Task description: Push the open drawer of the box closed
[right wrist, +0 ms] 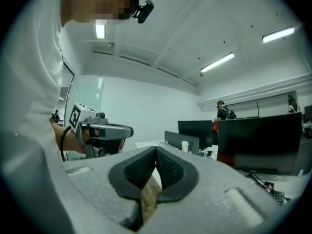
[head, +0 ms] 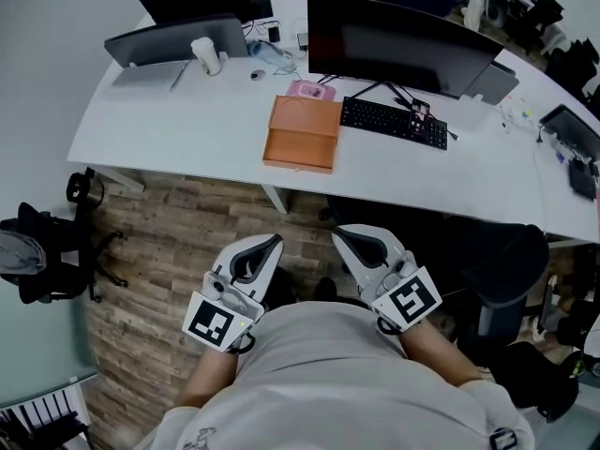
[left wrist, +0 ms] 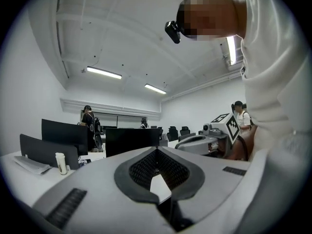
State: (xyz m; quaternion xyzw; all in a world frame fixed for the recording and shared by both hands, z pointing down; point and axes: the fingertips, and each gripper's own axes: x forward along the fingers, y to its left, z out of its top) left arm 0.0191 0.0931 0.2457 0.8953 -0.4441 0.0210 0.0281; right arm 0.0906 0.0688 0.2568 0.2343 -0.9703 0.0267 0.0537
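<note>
An orange-brown box (head: pixel 305 125) lies on the white desk (head: pixel 187 129), its drawer (head: pixel 298 160) drawn out toward the desk's near edge. Both grippers hang close to the person's body over the wooden floor, well short of the desk. My left gripper (head: pixel 273 242) has its tips together with nothing between them; in its own view the pads meet at the left gripper (left wrist: pixel 157 150). My right gripper (head: pixel 339 234) is shut and empty too, its pads meeting at the right gripper (right wrist: pixel 156 151). Each gripper shows beside the other in the gripper views.
A large dark monitor (head: pixel 403 50) and a black keyboard (head: pixel 394 122) stand right of the box, a pink item (head: pixel 309 90) just behind it. A white cup (head: pixel 206 56) and a second screen (head: pixel 173 40) sit at the far left. Office chairs (head: pixel 511 279) stand under the desk.
</note>
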